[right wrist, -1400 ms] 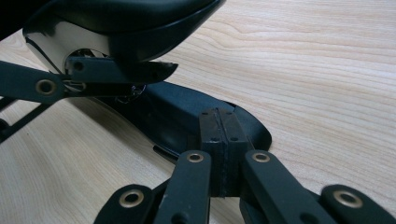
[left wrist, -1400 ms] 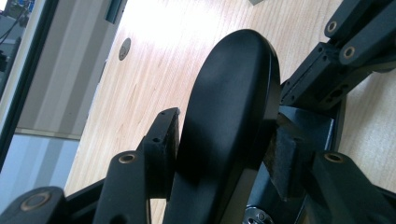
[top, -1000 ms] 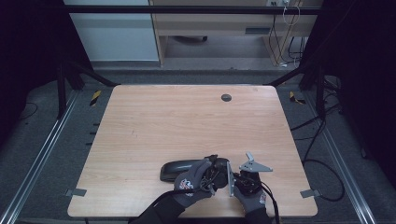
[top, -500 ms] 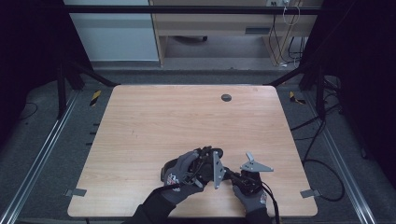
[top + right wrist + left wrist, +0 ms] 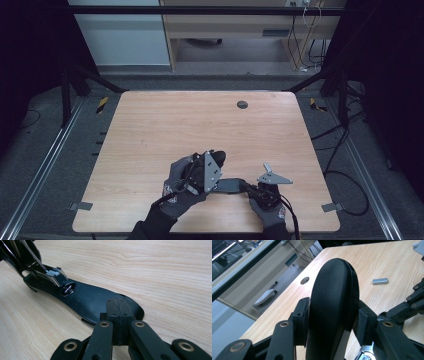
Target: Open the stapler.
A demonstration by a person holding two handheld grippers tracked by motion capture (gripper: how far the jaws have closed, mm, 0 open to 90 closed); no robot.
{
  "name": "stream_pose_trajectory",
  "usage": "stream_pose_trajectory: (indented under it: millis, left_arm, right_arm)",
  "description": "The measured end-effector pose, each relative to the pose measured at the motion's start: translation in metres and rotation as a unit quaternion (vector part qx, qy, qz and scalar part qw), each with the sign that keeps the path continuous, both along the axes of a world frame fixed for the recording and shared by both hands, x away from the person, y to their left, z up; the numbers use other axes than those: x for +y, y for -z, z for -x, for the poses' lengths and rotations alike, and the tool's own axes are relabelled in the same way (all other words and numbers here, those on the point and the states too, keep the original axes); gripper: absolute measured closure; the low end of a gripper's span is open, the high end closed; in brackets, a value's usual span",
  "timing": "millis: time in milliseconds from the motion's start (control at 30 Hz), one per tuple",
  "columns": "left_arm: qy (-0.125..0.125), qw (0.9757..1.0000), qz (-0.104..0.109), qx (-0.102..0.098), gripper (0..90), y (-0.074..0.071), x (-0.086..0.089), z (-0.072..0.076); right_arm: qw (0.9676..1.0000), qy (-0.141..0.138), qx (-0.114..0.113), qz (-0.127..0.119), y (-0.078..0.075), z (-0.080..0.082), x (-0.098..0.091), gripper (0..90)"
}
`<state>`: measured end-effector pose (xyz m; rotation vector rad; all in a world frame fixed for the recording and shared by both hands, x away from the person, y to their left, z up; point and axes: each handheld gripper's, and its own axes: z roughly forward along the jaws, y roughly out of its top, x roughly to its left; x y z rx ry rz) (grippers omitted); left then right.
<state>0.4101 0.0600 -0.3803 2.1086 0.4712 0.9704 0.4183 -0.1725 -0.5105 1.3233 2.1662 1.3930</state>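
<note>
**Stapler opened at the near edge of the table**

Stapler (image 5: pixel 227 182), black, is seen swung open near the near edge of the table (image 5: pixel 165 125), a little right of that edge's middle. Its base (image 5: pixel 87 298) is laid flat on the wood with its long axis roughly along the near edge, the front tip turned toward the right gripper (image 5: pixel 262 192). Its top arm (image 5: pixel 333 305) is raised steeply from the hinge at the base's left end and is pointed up and away toward the far edge. In the right gripper view a bright metal staple channel (image 5: pixel 53 275) is shown lifted above the base at the hinge end.

A small grey strip of staples (image 5: pixel 380 281) is seen lying on the bare wood in the left gripper view, apart from the stapler. A round cable hole (image 5: pixel 242 104) is set near the far edge, well apart from the work. No object is placed between the grippers and the stapler.

The top arm is clasped between the pads of the left gripper (image 5: pixel 333 322), one pad on each flank, the jaws held at a middling width. The right gripper's jaws are pressed together with no gap seen between the pads; they are set over the base's front tip, and whether an edge is pinched cannot be told.
</note>
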Motion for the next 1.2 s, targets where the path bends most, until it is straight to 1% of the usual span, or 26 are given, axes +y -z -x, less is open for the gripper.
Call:
stream_pose_trajectory:
  millis: [200,300,400,633,733,867,1033,1200]
  left_arm:
    - [-0.006,0.9999,0.013,-0.008,53.2,0.000,0.004,0.002]
    - [-0.010,0.9996,0.024,-0.009,53.5,-0.002,0.009,0.002]
    - [-0.011,0.9994,0.031,-0.012,53.7,-0.003,0.013,0.004]
    - [-0.021,0.9980,0.056,-0.021,54.3,-0.005,0.024,0.006]
    - [-0.026,0.9973,0.064,-0.027,54.7,-0.005,0.028,0.007]
    - [-0.032,0.9964,0.071,-0.033,55.3,-0.006,0.032,0.009]
    - [-0.039,0.9959,0.074,-0.033,55.7,-0.007,0.035,0.010]
    - [-0.047,0.9949,0.081,-0.036,56.0,-0.008,0.039,0.013]
  right_arm:
    - [1.0000,-0.001,0.001,-0.002,0.000,0.000,-0.001,90.0]
    - [1.0000,-0.001,0.001,-0.003,0.000,0.000,-0.001,90.0]
    - [1.0000,0.000,0.002,-0.004,0.000,0.000,-0.001,90.0]
    - [1.0000,-0.002,0.004,-0.005,0.000,0.000,-0.002,90.0]
    - [1.0000,-0.001,0.003,-0.004,0.000,-0.001,-0.002,90.0]
    - [1.0000,-0.002,0.003,-0.004,0.000,-0.001,-0.002,90.0]
    - [1.0000,-0.002,0.004,-0.004,0.000,-0.001,-0.003,90.0]
    - [1.0000,-0.002,0.004,-0.004,0.000,-0.001,-0.002,90.0]
